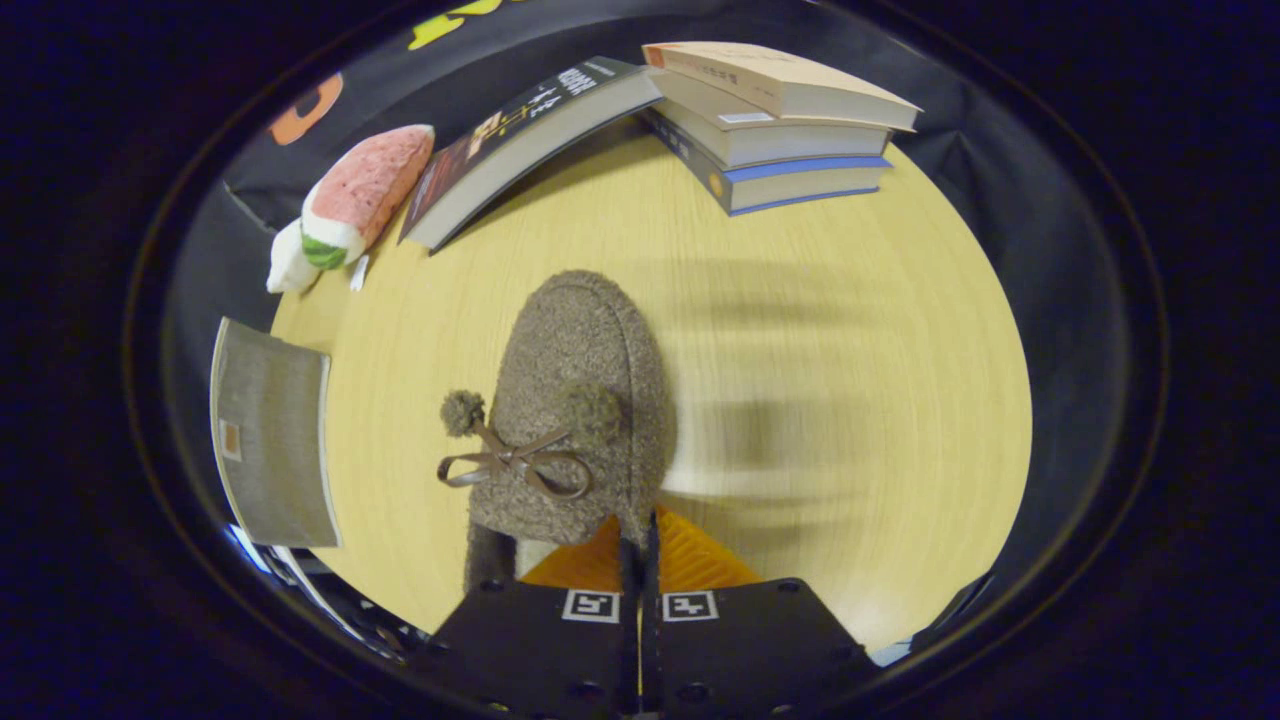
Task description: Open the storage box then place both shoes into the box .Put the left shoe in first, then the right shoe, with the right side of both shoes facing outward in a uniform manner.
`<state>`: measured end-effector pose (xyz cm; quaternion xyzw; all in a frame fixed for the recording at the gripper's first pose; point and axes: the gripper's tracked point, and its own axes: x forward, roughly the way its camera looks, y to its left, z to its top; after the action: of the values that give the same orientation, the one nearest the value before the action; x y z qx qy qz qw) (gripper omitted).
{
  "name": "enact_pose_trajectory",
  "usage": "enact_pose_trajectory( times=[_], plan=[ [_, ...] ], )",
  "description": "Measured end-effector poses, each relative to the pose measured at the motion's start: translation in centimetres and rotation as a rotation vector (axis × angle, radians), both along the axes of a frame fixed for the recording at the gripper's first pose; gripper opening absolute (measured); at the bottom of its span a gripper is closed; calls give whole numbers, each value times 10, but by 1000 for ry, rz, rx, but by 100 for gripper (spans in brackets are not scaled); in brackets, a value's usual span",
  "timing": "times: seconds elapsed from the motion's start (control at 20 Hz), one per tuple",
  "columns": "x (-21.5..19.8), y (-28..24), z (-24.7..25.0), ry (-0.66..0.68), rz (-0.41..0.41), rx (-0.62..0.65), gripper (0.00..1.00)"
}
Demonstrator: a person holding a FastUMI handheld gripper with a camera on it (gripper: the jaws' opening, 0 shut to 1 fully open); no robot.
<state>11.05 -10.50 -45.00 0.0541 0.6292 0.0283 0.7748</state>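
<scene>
While the gripper (640, 545) holds the slipper (580, 410) by its rear edge, fingers pressed together on it, the carry toward the grey box (270, 435) left of the slipper should probably stay level.

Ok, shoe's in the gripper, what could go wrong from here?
1. The gripper pinches only a thin bit of the shoe's rim, so it may slip out.
2. The hanging shoe could swing and turn the wrong way for the box.
3. The bow could snag on the box.
</scene>
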Motion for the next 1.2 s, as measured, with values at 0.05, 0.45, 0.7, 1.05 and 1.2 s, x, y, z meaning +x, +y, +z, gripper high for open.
enact_pose_trajectory(
  times=[0.05, 0.45, 0.7, 1.05, 1.2],
  plan=[
    [-1, 0, 3, 4, -25, 1, 1],
    [-28, 32, 69, 13, -120, 114, 1],
    [-32, 103, 137, -75, -33, 138, 1],
    [-42, 246, 186, -107, 110, 171, 1],
    [-41, 303, 192, -113, 161, 167, 1]
  ],
)
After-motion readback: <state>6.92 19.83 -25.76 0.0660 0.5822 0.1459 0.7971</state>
